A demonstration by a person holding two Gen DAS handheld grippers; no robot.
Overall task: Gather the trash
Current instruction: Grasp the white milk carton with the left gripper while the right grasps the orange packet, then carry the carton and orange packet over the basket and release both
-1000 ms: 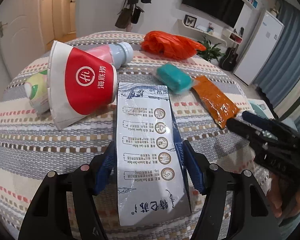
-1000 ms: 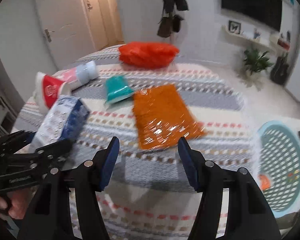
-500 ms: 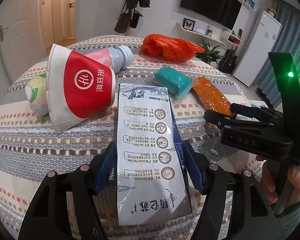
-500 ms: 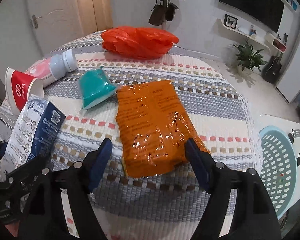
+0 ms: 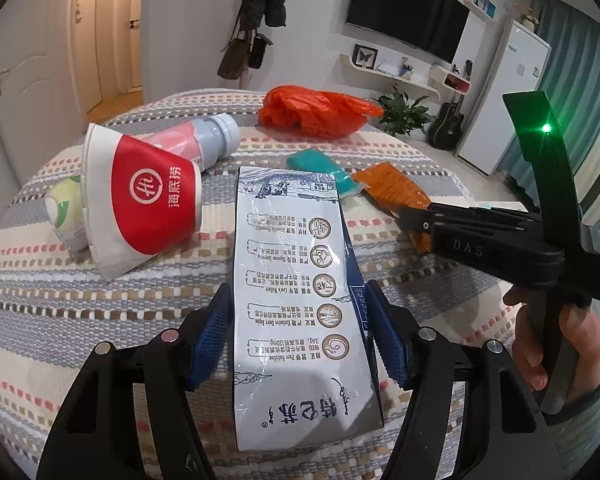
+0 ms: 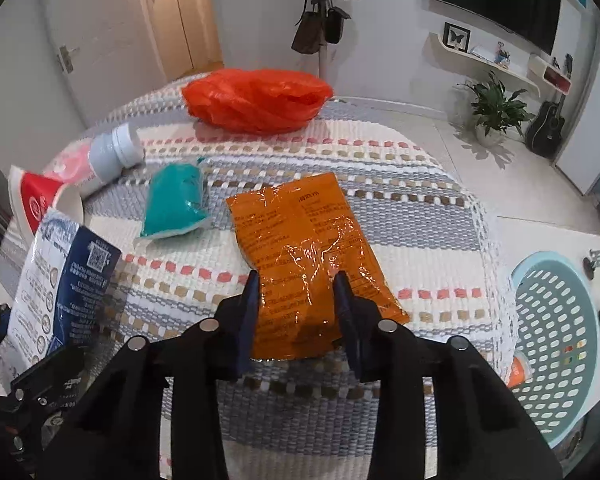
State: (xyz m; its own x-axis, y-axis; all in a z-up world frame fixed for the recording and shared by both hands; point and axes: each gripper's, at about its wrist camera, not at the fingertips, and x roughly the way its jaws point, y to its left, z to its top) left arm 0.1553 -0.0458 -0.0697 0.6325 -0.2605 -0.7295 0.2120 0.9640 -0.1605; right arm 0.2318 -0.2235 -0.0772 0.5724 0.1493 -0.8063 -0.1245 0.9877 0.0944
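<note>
Orange film crinkles between the blue pads of the right gripper [image 6: 296,312] at the lower middle of its own view: the jaws have just been closing and now pinch the near end of the orange packet [image 6: 304,256], which otherwise lies flat on the striped tablecloth [image 6: 420,216]; gripping that overhanging end looks the easiest way to lift so thin a thing. At the lower centre of the left view the left gripper [image 5: 300,332] holds the blue-and-white milk carton [image 5: 296,292] lengthwise, jaws about half open and pressed to its sides, apparently held back for dropping with the packet. Waiting at the lower right of the right view is the pale blue basket [image 6: 556,320], on the floor beside the table. Half a second earlier the right jaws stood wide on either side of the packet; the carton's grip looks unchanged. Red paper cup [image 5: 148,200], pink bottle [image 5: 200,140], teal pouch [image 6: 176,200] and orange plastic bag [image 6: 256,100] remain uncollected.
</note>
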